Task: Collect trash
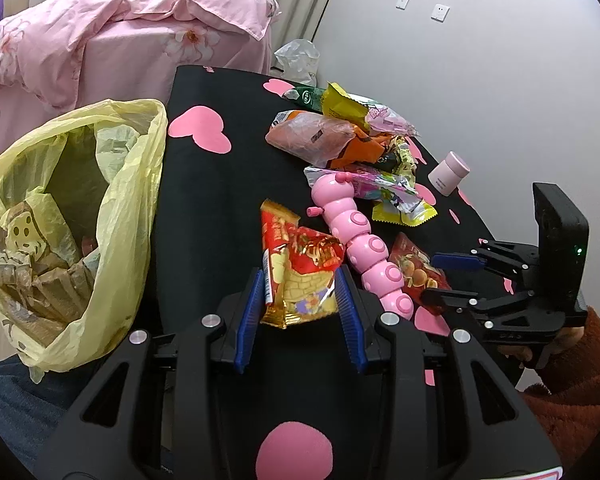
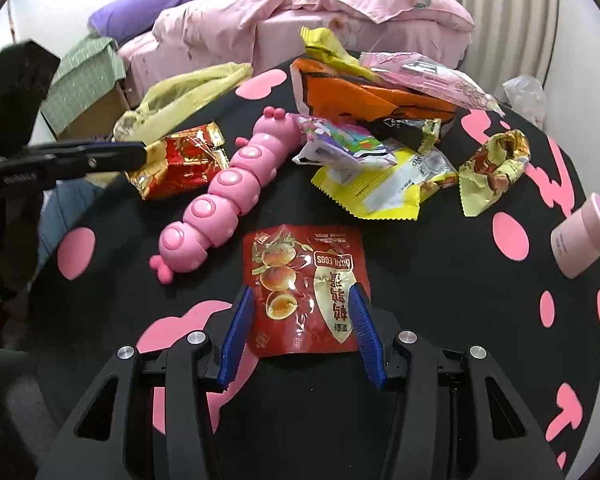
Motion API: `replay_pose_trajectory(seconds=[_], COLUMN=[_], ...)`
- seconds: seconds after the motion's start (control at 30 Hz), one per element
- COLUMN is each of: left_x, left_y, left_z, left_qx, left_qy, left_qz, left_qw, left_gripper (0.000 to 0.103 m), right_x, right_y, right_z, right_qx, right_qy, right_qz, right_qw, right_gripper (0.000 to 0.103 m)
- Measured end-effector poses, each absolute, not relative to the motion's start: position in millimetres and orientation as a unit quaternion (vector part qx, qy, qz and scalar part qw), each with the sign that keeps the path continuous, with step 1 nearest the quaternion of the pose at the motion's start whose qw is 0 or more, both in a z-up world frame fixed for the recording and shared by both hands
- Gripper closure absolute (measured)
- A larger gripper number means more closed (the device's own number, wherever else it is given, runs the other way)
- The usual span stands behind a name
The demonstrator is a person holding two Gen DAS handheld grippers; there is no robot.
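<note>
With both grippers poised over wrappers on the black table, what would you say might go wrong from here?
1. The red quail-egg packet lies flat between the right gripper fingers, so they may slide over it.
2. The pink caterpillar toy lies close beside the crumpled red-and-gold wrapper at the left gripper, so it might get nudged.
3. The yellow plastic trash bag sags at the table edge, so a drop may miss.

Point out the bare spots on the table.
Bare cloth lies between the yellow bag and the pink caterpillar toy, and between the red egg packet and the pink jar. The wrapper pile behind the toy is crowded.
</note>
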State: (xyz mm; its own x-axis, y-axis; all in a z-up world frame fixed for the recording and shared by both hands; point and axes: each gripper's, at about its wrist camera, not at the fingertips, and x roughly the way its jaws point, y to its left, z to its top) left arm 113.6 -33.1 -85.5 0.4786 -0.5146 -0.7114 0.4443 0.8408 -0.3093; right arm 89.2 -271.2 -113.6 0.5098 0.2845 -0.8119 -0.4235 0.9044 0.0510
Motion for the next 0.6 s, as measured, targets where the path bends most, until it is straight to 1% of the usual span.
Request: replay_pose_trajectory(seconds=[0.03,0.13,0.2,0.3,0.43,0.5,0.53,0.57,0.6], left_x=[114,113,113,114,114,114,113,112,112], left_y=[-33,-33,-33,-32,-32,-31,-31,-31,-30], left_z=[-86,-86,-86,-87,-90,-91,-90,-90,-89], left_qx=[-0.042,-0.042,-0.043,-0.047,-0.048,-0.048,-0.047,-0.046,-0.047], left_qy=[0.428,0.428,0.428,0.430,0.436,0.437,0.436,0.435,0.435], left_qz=[-0.279,-0.280,-0.279,-0.277,-0.272,-0.271,-0.270,-0.270,-0.269], left_qw=[0.858,0.858,0.858,0.858,0.857,0.857,0.857,0.858,0.858], left_gripper=[0.068,0.068,0.068,0.066,0.066,0.066,0.066,0.066,0.066], right_x=[89,87,87,84,81,81,80,79,79], right_y=[-271,-275,-282,-286,-277,-273,-271,-270,-269], right_z=[-113,-114,-114,-119,-118,-118,-117,-117,-115], right_qx=[-0.083,-0.089,-0.070,-0.063,-0.077,-0.080,-0.082,-0.084,-0.086], right_qy=[0.449,0.446,0.450,0.447,0.439,0.432,0.430,0.428,0.427], right_qz=[0.201,0.189,0.199,0.221,0.213,0.218,0.219,0.220,0.218], right_qw=[0.867,0.870,0.868,0.864,0.870,0.871,0.872,0.872,0.874], right_gripper=[0.056,0.051,0.051,0.044,0.044,0.049,0.054,0.066,0.070])
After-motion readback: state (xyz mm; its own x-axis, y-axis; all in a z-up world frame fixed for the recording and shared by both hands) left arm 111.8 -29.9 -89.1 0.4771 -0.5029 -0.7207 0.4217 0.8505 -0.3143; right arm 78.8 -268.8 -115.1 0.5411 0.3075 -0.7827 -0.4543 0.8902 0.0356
